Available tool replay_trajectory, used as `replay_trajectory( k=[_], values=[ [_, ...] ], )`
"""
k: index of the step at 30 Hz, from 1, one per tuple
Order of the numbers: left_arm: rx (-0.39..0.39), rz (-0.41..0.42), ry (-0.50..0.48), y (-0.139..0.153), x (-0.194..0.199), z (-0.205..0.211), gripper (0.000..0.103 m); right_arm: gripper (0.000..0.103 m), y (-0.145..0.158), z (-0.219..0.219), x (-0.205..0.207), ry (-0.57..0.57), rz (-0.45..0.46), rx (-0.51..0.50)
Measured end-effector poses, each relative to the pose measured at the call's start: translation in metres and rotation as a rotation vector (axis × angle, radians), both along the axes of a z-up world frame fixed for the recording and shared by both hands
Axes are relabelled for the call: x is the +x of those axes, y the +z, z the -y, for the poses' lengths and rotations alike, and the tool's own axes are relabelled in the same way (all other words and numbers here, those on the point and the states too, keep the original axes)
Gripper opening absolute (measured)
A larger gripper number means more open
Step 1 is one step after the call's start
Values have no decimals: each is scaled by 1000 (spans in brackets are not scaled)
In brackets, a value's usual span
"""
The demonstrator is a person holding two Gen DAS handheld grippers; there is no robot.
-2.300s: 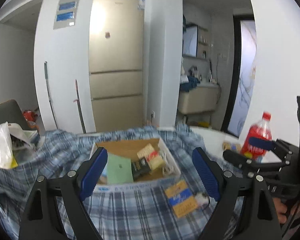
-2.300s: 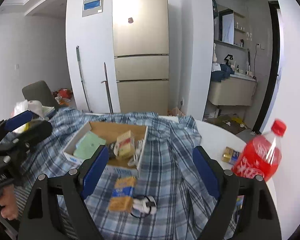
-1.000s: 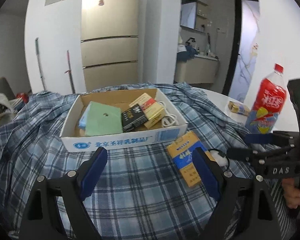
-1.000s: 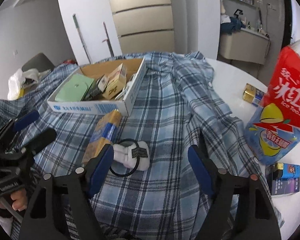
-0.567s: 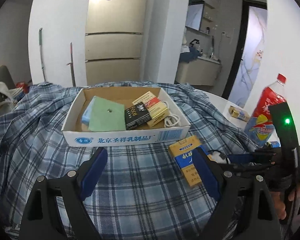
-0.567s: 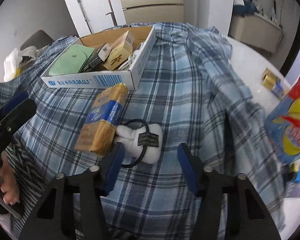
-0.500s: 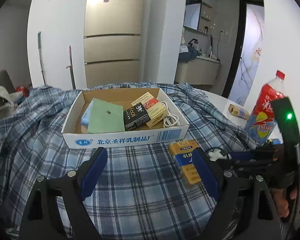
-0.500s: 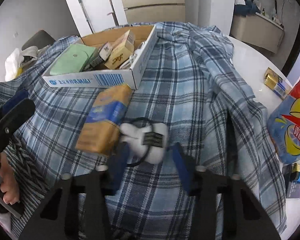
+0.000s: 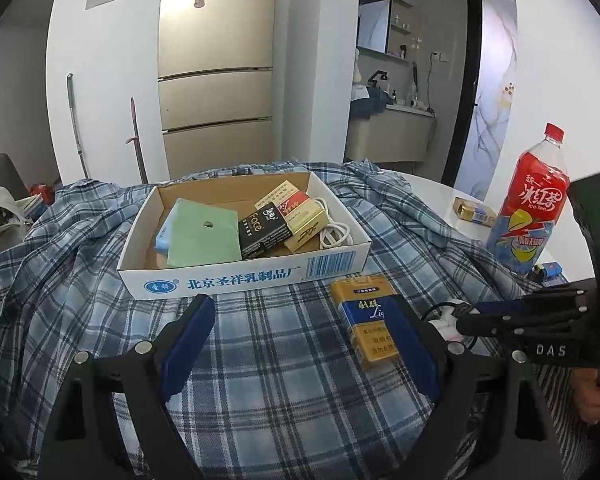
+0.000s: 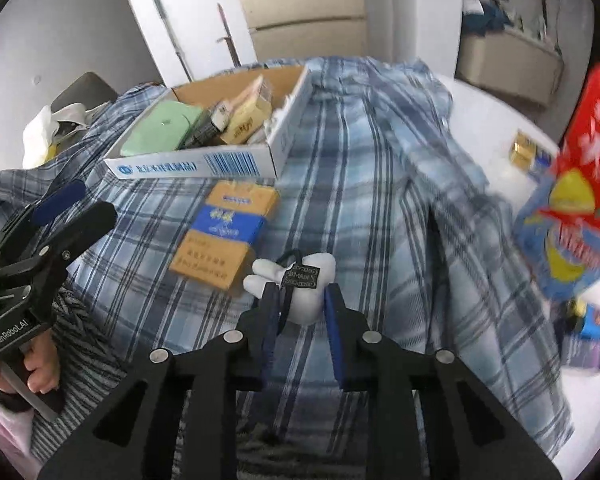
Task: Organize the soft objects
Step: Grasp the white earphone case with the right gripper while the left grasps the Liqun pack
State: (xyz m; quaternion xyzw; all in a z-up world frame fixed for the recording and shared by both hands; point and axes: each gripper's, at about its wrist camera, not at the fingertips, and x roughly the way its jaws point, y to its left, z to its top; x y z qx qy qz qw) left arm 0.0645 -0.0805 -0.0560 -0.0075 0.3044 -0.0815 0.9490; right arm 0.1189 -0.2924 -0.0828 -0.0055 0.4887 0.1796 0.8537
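One soft toy: small white plush (image 10: 300, 286) with a black tag and a black loop, on the blue checked shirt (image 10: 380, 184), just beside the yellow and blue packet (image 10: 224, 236).
Right gripper (image 10: 298, 312): squeezed in on the plush, one blue pad on each side of its lower end, pads look to be touching it.
Same grip from the left camera: only a bit of white plush (image 9: 446, 322) peeking out past the right gripper (image 9: 500, 314).
Left gripper (image 9: 296, 350): wide apart, nothing between the pads, up over the shirt in front of the box.
Box: white cardboard box (image 9: 244, 276) just behind the packet, already full of a green pouch (image 9: 204, 236), small packs and a white cable (image 9: 334, 234).
Step now: looks like the grab of the plush, just made, not yet lifted.
Next move: most likely lift straight up, keep the squeeze gentle, carry to the box or to a spot for soft things.
Watch out: black loop could snag on the packet; squashy plush could slip out.
Farther off: red drink bottle (image 9: 534, 204) on the white table (image 9: 432, 190), well apart from the plush.
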Motion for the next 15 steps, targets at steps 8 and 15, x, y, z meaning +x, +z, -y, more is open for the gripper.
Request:
replay_trajectory(
  k=[8,15],
  values=[
    [-4,-1,-1,1,-1,0,88,64,8,-12,6,28,72,-104],
    [-1,-1,-11,1,-2,1,88,54,-16,-17,16,13,-17,-120]
  ],
)
